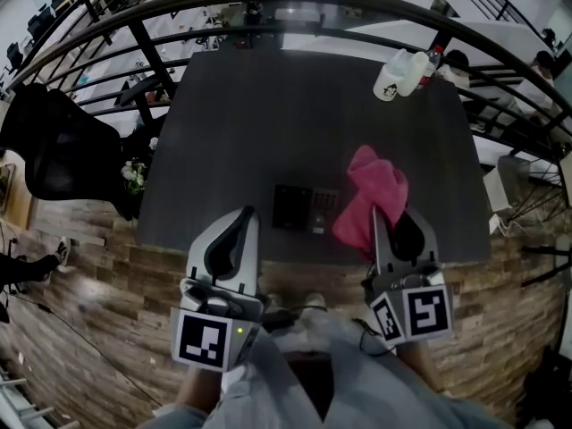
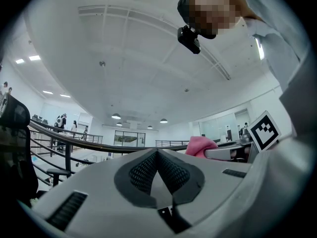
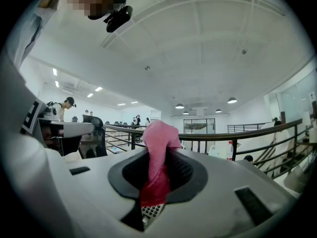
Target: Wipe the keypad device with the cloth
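The keypad device (image 1: 304,208), a flat black panel with a button grid, lies near the front edge of the dark table (image 1: 295,123). My right gripper (image 1: 382,214) is shut on the pink cloth (image 1: 372,195), which bunches up above the jaws just right of the keypad. In the right gripper view the cloth (image 3: 158,152) is pinched between the pads, and keypad buttons (image 3: 151,212) show through the gap below. My left gripper (image 1: 245,214) hovers at the table's front edge, left of the keypad, shut with nothing in it; its tips (image 2: 157,153) meet.
A white bottle (image 1: 393,74) and a smaller one stand at the table's far right corner. A curved black railing (image 1: 268,7) runs behind the table. A black chair (image 1: 54,150) and small flowers (image 1: 134,175) sit to the left, over wooden flooring.
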